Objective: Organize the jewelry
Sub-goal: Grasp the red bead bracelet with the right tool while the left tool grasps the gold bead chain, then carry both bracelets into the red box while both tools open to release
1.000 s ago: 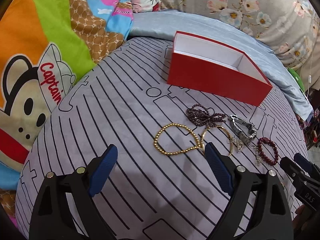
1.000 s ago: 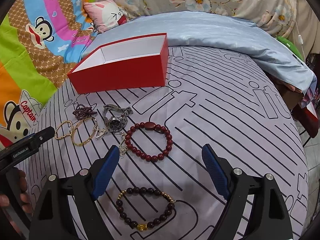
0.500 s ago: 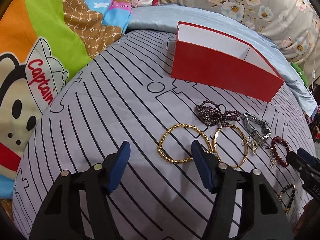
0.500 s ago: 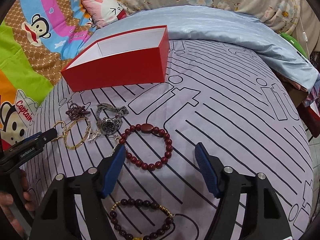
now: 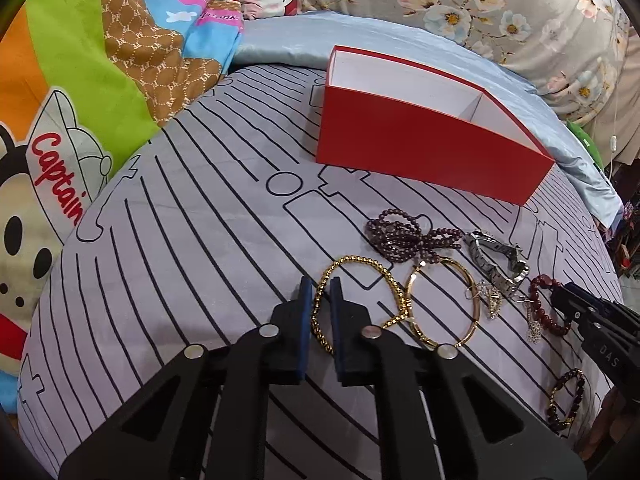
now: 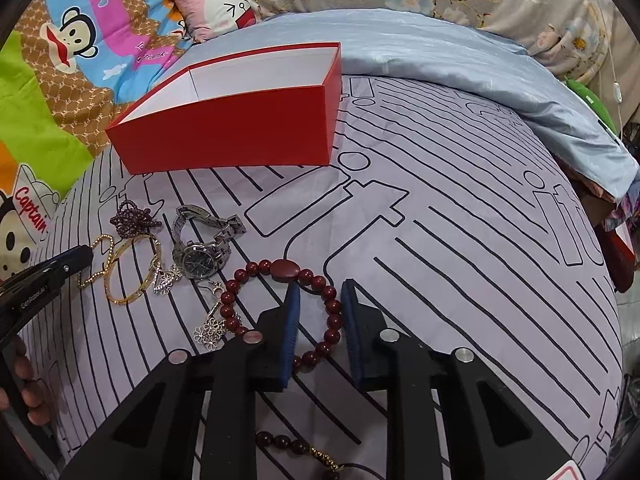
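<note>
Jewelry lies on a grey striped bedspread in front of an open red box (image 5: pixel 420 148) (image 6: pixel 228 128). My left gripper (image 5: pixel 320 285) is shut on the near left strand of the gold bead bracelet (image 5: pixel 360 264), which still rests on the cloth. My right gripper (image 6: pixel 321 286) is closing, with the right side of the red bead bracelet (image 6: pixel 248 276) between its blue pads. The pads do not press the beads. Each gripper shows at the edge of the other's view.
A gold bangle (image 5: pixel 440 304), a purple bead strand (image 5: pixel 404 236), a silver watch (image 6: pixel 200 252) and silver charms (image 6: pixel 208 330) lie between the two bracelets. A dark bead bracelet (image 6: pixel 288 444) sits under my right gripper. Cartoon bedding and pillows rise behind the box.
Both pairs of jaws went from wide apart to narrow. The left pads closed onto the gold bead bracelet. The right pads drew in around the red bracelet's right side.
</note>
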Available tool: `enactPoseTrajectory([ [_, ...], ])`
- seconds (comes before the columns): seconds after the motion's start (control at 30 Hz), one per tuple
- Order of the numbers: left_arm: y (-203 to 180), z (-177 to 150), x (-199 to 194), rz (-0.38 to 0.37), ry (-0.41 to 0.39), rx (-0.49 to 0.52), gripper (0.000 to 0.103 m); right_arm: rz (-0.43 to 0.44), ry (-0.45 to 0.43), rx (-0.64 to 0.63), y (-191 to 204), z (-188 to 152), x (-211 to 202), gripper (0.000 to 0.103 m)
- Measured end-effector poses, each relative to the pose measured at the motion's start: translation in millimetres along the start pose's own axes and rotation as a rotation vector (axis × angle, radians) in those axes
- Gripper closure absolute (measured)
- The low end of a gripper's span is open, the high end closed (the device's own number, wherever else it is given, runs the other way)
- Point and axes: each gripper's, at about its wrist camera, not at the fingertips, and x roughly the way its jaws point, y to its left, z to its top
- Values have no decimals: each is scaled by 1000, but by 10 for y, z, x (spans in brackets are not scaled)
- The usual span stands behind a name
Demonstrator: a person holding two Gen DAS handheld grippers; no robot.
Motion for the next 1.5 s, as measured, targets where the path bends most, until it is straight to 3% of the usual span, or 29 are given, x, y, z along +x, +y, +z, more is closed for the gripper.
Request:
enactPoseTrajectory([
  [0.13,-25,-10,-4,-20,8,-3,99,14,2,5,4,-1,-5,96],
  [0.5,-45,19,-166,-72,18,-43,100,54,-17,58,-88,-9,-199,96],
  [1.1,-332,255,-842,-146,-96,14,100,88,-122,57,-90,121,-733,96],
  [1.5,-404,291,-960,-163,-116,32,100,116,-168,54,-103,253,-955,96],
])
